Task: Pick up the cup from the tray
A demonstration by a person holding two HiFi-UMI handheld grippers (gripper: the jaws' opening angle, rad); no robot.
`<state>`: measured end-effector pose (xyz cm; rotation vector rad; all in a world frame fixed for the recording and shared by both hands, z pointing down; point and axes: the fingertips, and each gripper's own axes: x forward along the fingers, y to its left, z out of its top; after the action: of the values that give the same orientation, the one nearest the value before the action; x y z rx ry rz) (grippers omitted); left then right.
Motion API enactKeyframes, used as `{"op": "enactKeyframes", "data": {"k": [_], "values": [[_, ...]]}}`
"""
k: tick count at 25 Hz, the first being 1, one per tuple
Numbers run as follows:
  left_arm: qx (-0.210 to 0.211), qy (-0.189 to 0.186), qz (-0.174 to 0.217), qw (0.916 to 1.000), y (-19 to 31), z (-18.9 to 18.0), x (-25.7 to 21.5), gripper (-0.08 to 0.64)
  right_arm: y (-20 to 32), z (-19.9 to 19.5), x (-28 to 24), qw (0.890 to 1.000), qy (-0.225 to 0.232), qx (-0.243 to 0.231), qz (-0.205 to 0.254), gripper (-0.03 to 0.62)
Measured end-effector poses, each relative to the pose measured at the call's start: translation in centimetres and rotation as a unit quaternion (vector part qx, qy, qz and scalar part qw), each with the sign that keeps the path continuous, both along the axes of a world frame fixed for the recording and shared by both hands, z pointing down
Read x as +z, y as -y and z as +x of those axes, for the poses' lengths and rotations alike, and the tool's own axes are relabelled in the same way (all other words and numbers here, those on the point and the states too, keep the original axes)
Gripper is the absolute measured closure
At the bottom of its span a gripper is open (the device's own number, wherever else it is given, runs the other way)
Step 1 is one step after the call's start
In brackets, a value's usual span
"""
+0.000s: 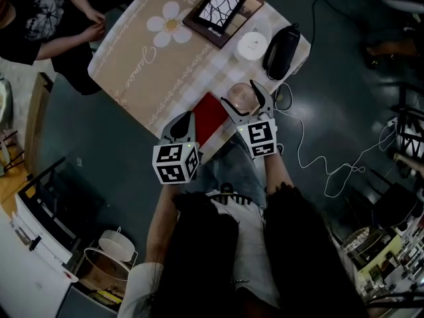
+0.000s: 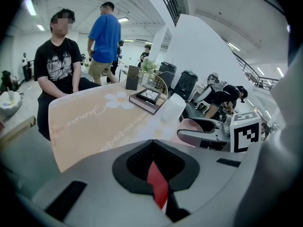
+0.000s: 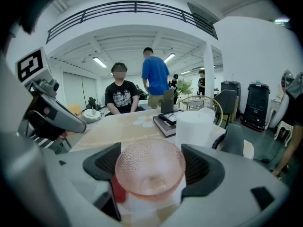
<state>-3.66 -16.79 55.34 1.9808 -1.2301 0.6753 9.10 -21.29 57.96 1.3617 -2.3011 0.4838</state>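
Cup (image 3: 150, 170) clasped between jaws of right tool (image 3: 149, 163); left tool (image 2: 154, 167) clenched on red tray (image 2: 159, 187).

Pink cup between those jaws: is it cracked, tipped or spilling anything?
Nothing stands out. The pink cup sits mouth up between the jaws of the right gripper. It looks whole and empty, with no spill visible.

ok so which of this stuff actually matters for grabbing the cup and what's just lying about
Job in hand:
- pink cup, between the pads of the right gripper
- red tray, just beside the cup

Lying about:
- book
- white cylinder
- black case
- white cable on the floor
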Motion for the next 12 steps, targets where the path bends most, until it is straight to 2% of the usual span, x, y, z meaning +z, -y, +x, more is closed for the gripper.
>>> {"op": "enactKeyframes", "data": {"k": [12], "values": [[-0.006, 0.001, -0.011, 0.9999, -1.1, -1.2, 0.5, 0.555, 0.0, 0.2, 0.2, 1.0, -0.018, 0.017, 0.008, 0.191]]}}
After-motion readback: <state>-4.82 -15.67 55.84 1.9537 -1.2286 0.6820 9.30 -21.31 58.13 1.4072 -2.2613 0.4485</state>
